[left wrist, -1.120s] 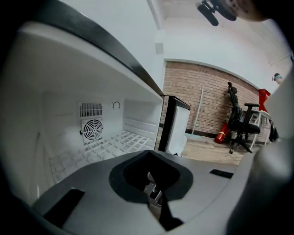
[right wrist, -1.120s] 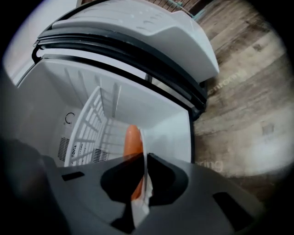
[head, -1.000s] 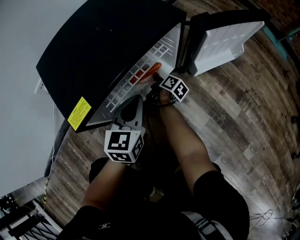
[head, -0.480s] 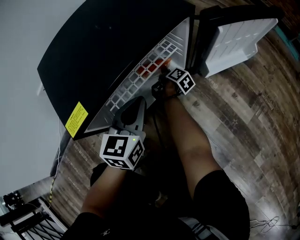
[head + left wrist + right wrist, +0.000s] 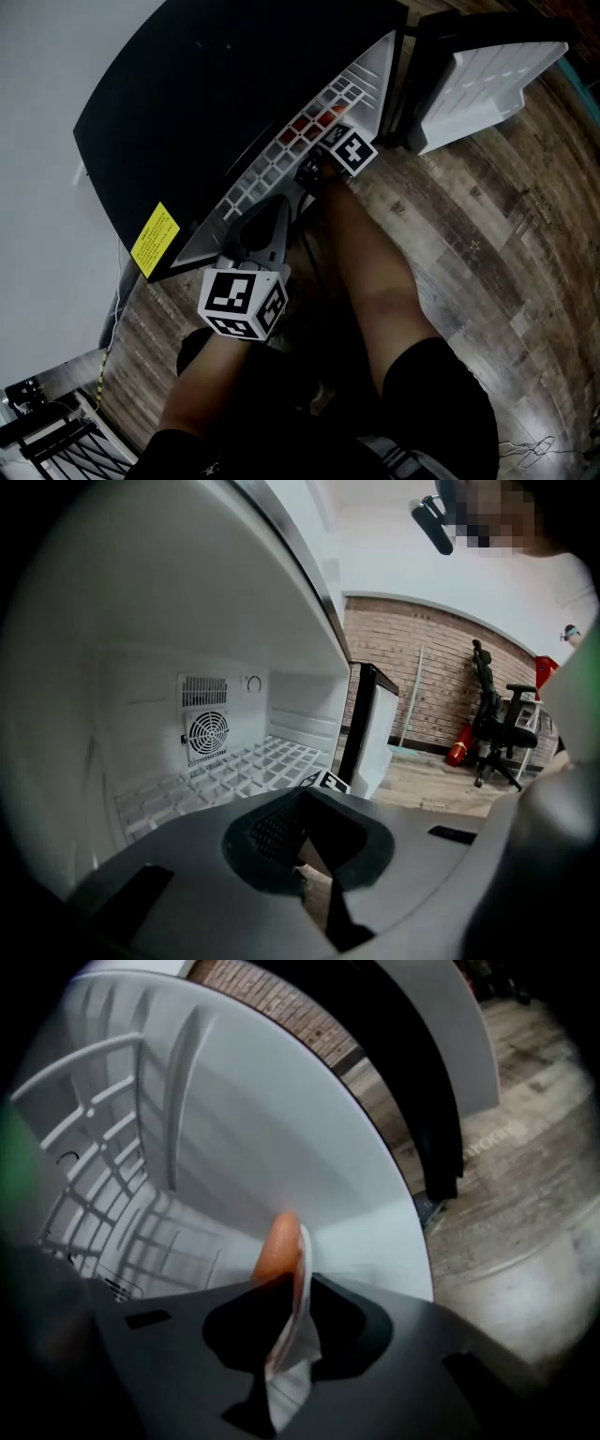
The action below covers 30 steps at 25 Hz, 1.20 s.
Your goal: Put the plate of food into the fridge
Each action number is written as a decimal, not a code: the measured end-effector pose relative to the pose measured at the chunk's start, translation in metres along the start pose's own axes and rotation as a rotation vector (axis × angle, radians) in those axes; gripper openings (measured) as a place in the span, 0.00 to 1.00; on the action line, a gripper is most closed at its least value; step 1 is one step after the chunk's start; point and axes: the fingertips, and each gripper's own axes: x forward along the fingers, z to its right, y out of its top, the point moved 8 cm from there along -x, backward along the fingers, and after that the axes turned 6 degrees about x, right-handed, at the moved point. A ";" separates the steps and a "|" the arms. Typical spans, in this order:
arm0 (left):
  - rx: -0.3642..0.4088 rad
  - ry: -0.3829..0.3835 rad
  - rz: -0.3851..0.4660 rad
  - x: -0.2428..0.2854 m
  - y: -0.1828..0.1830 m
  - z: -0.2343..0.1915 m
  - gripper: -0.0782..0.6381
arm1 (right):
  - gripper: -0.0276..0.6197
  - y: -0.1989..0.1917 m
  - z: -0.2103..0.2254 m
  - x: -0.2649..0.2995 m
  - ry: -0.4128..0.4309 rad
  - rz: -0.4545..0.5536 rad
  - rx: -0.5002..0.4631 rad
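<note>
A white plate [image 5: 298, 1321] with an orange piece of food [image 5: 278, 1246] on it stands edge-on between the jaws of my right gripper [image 5: 291, 1283], inside the white fridge [image 5: 234, 1129]. Those jaws have just been opening; a dark slit shows beside the plate's rim. In the head view the food [image 5: 314, 122] shows red through the wire shelf [image 5: 272, 164], next to my right gripper [image 5: 323, 142] and its marker cube. My left gripper [image 5: 279, 204] hangs at the fridge mouth with jaws together and nothing in them; its own view looks past the left gripper [image 5: 311, 799] at the wire shelf [image 5: 234, 771].
The black fridge [image 5: 216, 103] stands on a wooden floor [image 5: 487, 216], its door [image 5: 487, 70] swung open at the upper right. A fan grille [image 5: 204, 733] sits on the back wall. An office chair [image 5: 502, 728] and a red object [image 5: 459, 747] stand by the brick wall.
My right gripper has gone deeper into the fridge with the plate, and the food now lies under the wire shelf. The left gripper has barely moved.
</note>
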 end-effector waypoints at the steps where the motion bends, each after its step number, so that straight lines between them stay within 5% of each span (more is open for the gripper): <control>1: -0.002 -0.001 0.004 -0.001 0.001 0.000 0.10 | 0.15 -0.001 -0.001 -0.001 -0.017 0.021 -0.041; 4: 0.005 -0.009 0.009 -0.003 0.001 0.002 0.10 | 0.25 -0.003 0.003 -0.004 -0.035 0.069 -0.115; 10: 0.005 -0.025 0.017 -0.003 0.001 0.002 0.10 | 0.24 0.007 0.003 -0.018 -0.031 0.125 -0.180; 14: 0.009 -0.034 0.014 0.000 -0.001 0.004 0.10 | 0.07 0.016 0.014 -0.022 0.003 0.105 -0.119; 20: 0.052 -0.039 0.010 0.016 -0.008 0.007 0.10 | 0.06 0.030 0.035 -0.035 0.101 0.026 -0.132; 30: -0.027 -0.103 0.052 0.041 0.005 0.022 0.10 | 0.06 0.046 0.000 -0.118 0.299 0.067 -0.758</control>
